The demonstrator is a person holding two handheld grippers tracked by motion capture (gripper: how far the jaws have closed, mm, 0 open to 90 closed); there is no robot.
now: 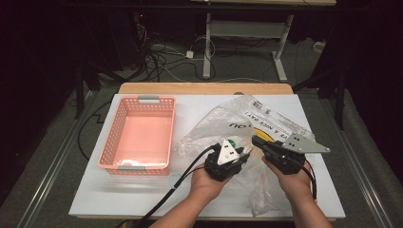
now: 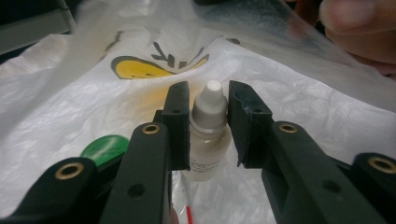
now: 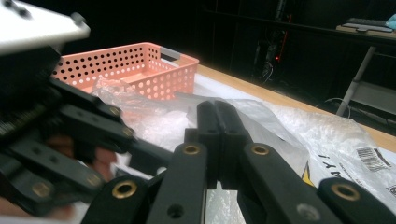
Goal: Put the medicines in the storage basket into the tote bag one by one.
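A small white dropper bottle (image 2: 208,140) with a pointed cap stands upright between the jaws of my left gripper (image 2: 208,93), which is shut on it. Just left of it is a green round thing (image 2: 105,149), which also shows beside that gripper from above (image 1: 231,142). Both lie at a crumpled clear plastic bag (image 1: 223,121) with a yellow print, spread across the table's middle and right. My left gripper (image 1: 247,153) points right into the bag's mouth. My right gripper (image 1: 256,140) is next to it, its jaws (image 3: 219,140) pressed together on the bag's film (image 3: 271,135).
A pink perforated basket (image 1: 111,137), empty, stands on the white table at the left, and its far wall (image 3: 140,70) shows beyond the bag. Black cables trail from the grippers off the front edge. A desk frame and floor cables lie beyond the table.
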